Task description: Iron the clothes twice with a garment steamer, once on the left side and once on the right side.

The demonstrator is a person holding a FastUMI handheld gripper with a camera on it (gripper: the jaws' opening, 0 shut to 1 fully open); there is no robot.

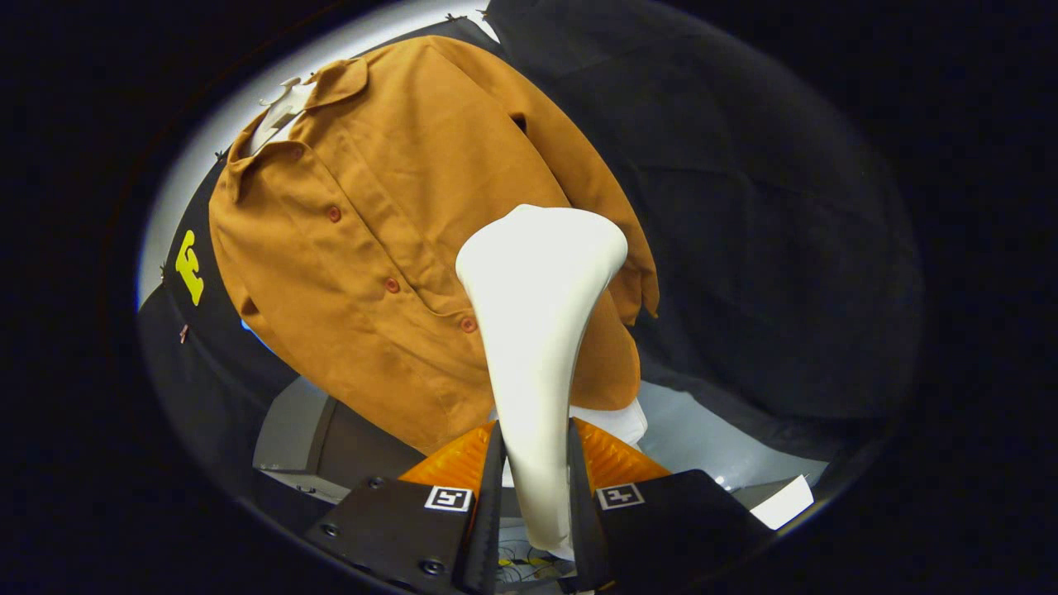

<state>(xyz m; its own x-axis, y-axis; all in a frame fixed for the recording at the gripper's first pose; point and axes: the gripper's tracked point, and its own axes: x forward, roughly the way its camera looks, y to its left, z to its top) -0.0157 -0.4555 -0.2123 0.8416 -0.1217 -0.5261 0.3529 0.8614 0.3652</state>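
Note:
A brown button-up shirt (388,231) hangs on a white hanger (281,111) against the booth's black cloth wall, looking tilted in this view. A white garment steamer (537,330) stands up between my fingers, its wide head near the shirt's lower front, to the right of the button row. Whether the head touches the fabric I cannot tell. My gripper (536,463) is shut on the steamer's narrow handle, one finger pressing on each side.
Below the shirt's hem lies a pale surface (702,438) with a white sheet (785,502) on it. A grey box-like unit (322,446) sits lower left, under the shirt. Black cloth (744,207) hangs to the shirt's right.

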